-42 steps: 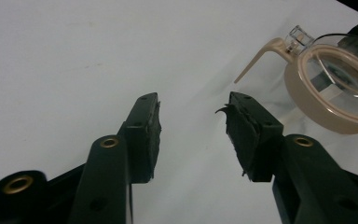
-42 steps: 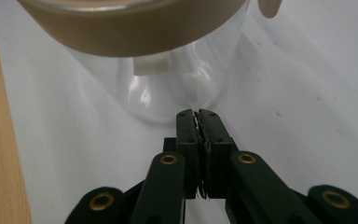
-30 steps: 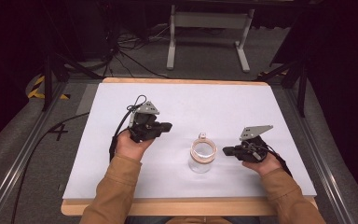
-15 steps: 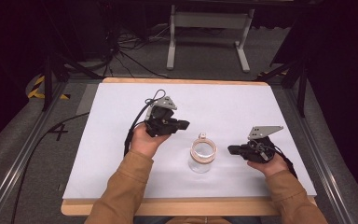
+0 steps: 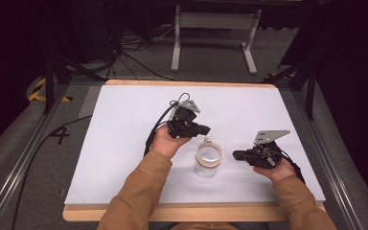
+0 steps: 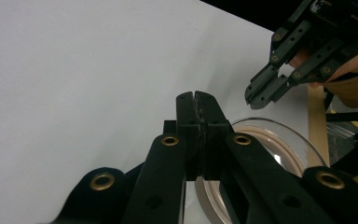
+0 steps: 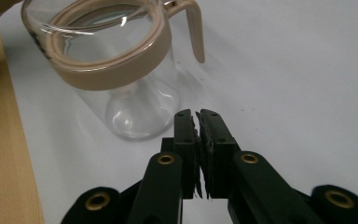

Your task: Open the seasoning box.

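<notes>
A clear glass jug (image 5: 208, 160) with a beige collar and handle stands on the white sheet near the table's front. My left gripper (image 5: 205, 129) hovers just behind and left of the jug's handle, jaws shut with nothing between them. My right gripper (image 5: 235, 155) sits a little to the jug's right, pointing at it, also shut and empty. In the left gripper view the closed tips (image 6: 196, 96) are above the jug's rim (image 6: 279, 140), with the right gripper (image 6: 257, 91) beyond. In the right gripper view the shut tips (image 7: 196, 114) are short of the jug (image 7: 121, 74) and its handle (image 7: 193, 30).
The white sheet (image 5: 124, 129) covers a wooden table whose bare front edge (image 5: 182, 213) runs along the bottom. Metal rails (image 5: 24, 163) flank both sides. Cables and a white stand (image 5: 215, 21) are on the floor behind.
My left gripper has moved right, closing in on the jug's handle. The right gripper has barely shifted. The jug has not moved.
</notes>
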Tool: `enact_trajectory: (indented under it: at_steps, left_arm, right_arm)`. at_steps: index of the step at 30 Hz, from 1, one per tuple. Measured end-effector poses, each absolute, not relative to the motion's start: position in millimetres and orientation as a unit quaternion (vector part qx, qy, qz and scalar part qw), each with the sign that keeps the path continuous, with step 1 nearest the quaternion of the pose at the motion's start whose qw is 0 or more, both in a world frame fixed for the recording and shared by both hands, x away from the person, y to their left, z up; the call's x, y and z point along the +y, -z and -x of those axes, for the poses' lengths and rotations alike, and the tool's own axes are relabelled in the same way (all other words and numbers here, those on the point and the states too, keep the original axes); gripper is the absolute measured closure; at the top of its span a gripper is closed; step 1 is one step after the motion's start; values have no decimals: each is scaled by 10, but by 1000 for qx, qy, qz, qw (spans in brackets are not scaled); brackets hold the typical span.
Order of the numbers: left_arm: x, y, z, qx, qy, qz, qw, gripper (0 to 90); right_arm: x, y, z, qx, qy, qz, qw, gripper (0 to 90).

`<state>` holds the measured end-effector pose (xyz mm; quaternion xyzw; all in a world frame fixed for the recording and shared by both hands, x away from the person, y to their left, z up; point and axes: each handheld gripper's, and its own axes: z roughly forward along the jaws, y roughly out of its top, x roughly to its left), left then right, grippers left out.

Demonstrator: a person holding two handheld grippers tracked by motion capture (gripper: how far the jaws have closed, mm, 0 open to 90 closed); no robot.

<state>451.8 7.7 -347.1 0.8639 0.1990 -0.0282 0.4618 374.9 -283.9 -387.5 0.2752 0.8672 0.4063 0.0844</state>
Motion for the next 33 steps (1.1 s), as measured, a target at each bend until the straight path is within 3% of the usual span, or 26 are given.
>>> enact_trajectory:
  at_steps: [33]
  left_arm:
    - [-4, 3561, -4540, 193, 46, -872, 448, 896]
  right_arm:
    - [-2570, 3762, -3582, 890, -405, -205, 49, 891]
